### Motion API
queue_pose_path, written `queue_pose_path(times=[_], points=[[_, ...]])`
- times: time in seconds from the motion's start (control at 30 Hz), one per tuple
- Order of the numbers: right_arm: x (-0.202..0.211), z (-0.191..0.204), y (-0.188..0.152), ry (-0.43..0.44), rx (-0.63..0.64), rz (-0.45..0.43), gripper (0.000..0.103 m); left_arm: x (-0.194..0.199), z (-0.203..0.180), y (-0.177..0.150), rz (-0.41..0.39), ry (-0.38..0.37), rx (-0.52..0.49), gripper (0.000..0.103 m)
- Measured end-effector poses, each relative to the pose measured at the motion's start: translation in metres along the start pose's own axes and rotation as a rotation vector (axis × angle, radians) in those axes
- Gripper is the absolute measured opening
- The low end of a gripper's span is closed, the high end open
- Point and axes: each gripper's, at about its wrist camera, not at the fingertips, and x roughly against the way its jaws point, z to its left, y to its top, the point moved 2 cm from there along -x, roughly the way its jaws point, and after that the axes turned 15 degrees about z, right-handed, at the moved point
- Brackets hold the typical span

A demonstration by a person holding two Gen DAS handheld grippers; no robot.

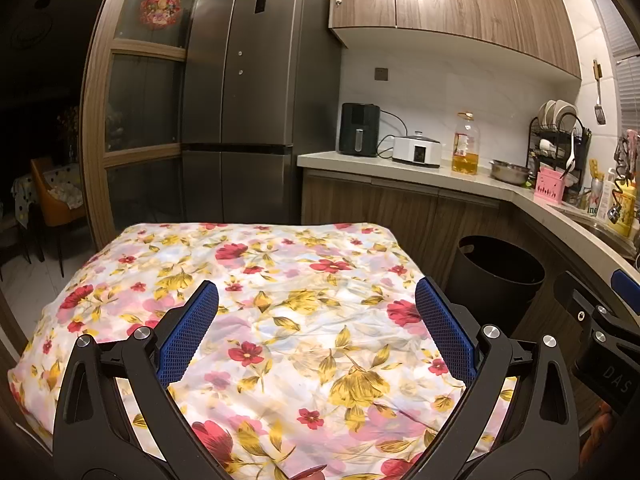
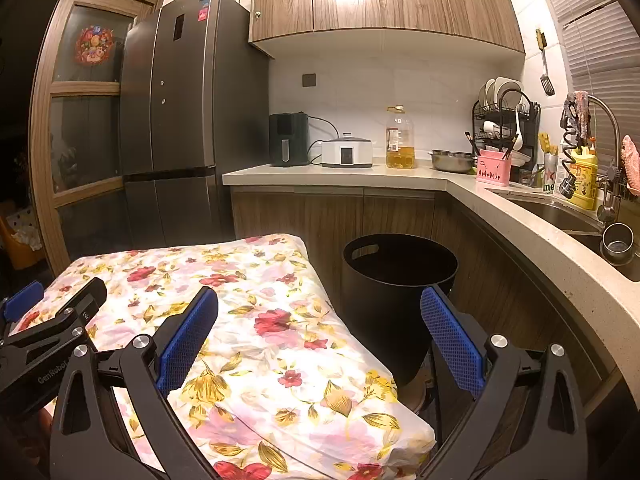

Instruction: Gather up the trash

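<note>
A table covered with a flowered cloth [image 1: 280, 300] fills the near field; it also shows in the right wrist view [image 2: 240, 320]. No trash item shows on it. A black round bin [image 1: 496, 276] stands on the floor at the table's right, seen also in the right wrist view [image 2: 396, 280]. My left gripper [image 1: 316, 320] is open and empty above the cloth. My right gripper [image 2: 320, 328] is open and empty over the table's right edge, near the bin. The right gripper's body [image 1: 600, 320] shows at the right of the left wrist view.
A grey fridge [image 1: 248, 100] stands behind the table. An L-shaped counter [image 2: 400, 174] holds an air fryer [image 2: 288, 140], a cooker, an oil bottle [image 2: 399, 140], a steel bowl and a dish rack. A sink [image 2: 560, 208] with a tap is at right. Chairs stand at far left.
</note>
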Motion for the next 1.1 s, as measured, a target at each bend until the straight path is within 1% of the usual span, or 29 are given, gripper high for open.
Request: queue_pose_path(times=[1.1], points=[[0.0016, -0.0001, 0.0023, -0.003, -0.01, -0.003, 0.097, 0.0027, -0.0021, 0.0035, -0.004, 0.002, -0.009, 0.097]])
